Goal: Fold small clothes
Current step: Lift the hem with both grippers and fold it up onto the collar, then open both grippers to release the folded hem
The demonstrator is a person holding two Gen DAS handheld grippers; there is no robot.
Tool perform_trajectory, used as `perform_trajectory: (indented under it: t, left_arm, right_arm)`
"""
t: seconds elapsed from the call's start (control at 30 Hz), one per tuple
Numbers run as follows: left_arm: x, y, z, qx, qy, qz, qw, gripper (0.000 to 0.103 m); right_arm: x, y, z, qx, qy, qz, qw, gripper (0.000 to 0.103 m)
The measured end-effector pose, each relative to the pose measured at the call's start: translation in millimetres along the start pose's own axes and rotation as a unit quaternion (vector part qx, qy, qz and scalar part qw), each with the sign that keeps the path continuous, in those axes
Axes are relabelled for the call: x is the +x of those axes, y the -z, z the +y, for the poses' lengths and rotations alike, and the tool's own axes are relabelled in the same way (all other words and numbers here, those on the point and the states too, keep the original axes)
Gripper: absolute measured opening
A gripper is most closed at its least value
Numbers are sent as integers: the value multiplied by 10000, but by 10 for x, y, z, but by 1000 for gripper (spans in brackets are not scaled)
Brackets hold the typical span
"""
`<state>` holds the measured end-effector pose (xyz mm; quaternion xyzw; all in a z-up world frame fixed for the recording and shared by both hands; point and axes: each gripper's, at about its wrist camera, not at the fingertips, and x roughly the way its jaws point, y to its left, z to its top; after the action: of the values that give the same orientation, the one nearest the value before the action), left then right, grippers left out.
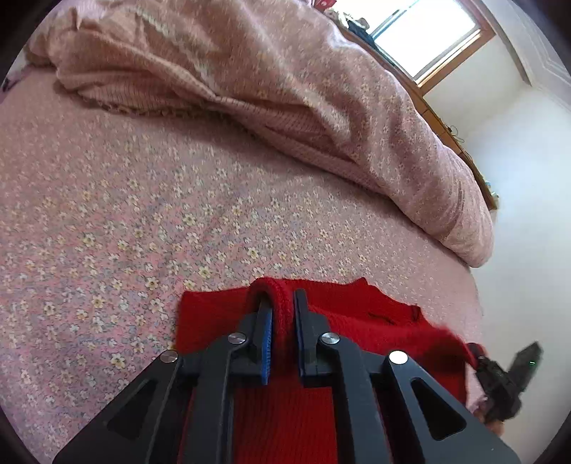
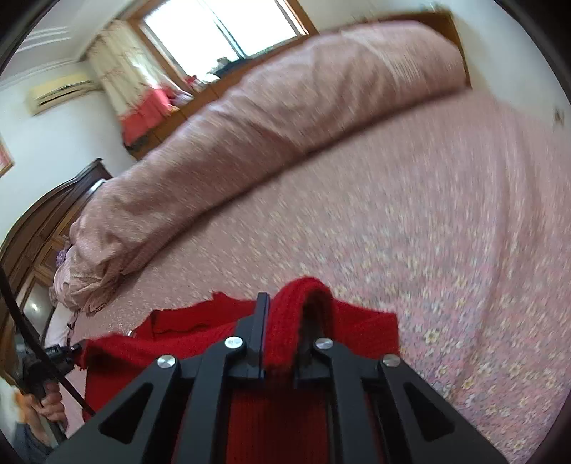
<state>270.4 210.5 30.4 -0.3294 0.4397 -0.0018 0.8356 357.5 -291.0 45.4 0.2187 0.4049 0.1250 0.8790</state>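
Note:
A red knit garment [image 1: 357, 314] lies spread on the bed, its near part hanging towards both cameras. My left gripper [image 1: 282, 298] is shut on a ribbed edge of it, and a fold loops over the left finger [image 1: 263, 321]. In the right wrist view the same garment [image 2: 200, 321] stretches off to the left. My right gripper [image 2: 285, 303] is shut on another ribbed edge, which drapes over and hides the right finger. Each gripper shows at the edge of the other's view: the right one [image 1: 499, 385] and the left one [image 2: 53, 360], held by a hand [image 2: 50, 403].
The bed carries a pink floral sheet [image 1: 142, 232]. A rolled pink quilt [image 1: 303, 89] runs along its far side. Behind it are a window [image 2: 221, 25], a wooden headboard [image 2: 453, 32], a dark wardrobe [image 2: 43, 221] and a white wall [image 1: 528, 214].

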Motion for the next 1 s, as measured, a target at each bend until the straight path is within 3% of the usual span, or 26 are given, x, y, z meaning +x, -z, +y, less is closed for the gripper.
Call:
perform_trajectory:
  t: [0.1,0.17,0.2,0.3,0.4,0.63,0.83,1.0]
  left_arm:
    - [-152,33,53,-48,315,-79,9995,27]
    - [-278,88,64,116,254,-334,9991,36]
    - [-320,124,71,189,77,-367,9991,36]
    - [-356,225,110,339,-130,-271,9990,36]
    - [-301,332,137,381,-178,-7,9991,36]
    - [-98,502,164,870,-761,397,9925,36]
    - [-143,527,237,686,-620,297,9953,33]
    - [-131,565,209,755,-518,475,9947,30]
  right_arm:
    - [26,0,-116,398,-128,131,9990,27]
    - [-64,-12,-148,503,-93,-33,9987,54]
    - [-137,-17,-153,494,-65,-129,9987,58]
    - [-337,-28,-111,151,-165,-278,9994,59]
    - [-523,19,-94,-278,88,-406,9988,59]
    - [-329,148,-60,-709,247,259,9968,59]
    - [-15,244,-43,-912,601,783,9909,59]
    - [-19,245,-77,-876,634,789,9910,58]
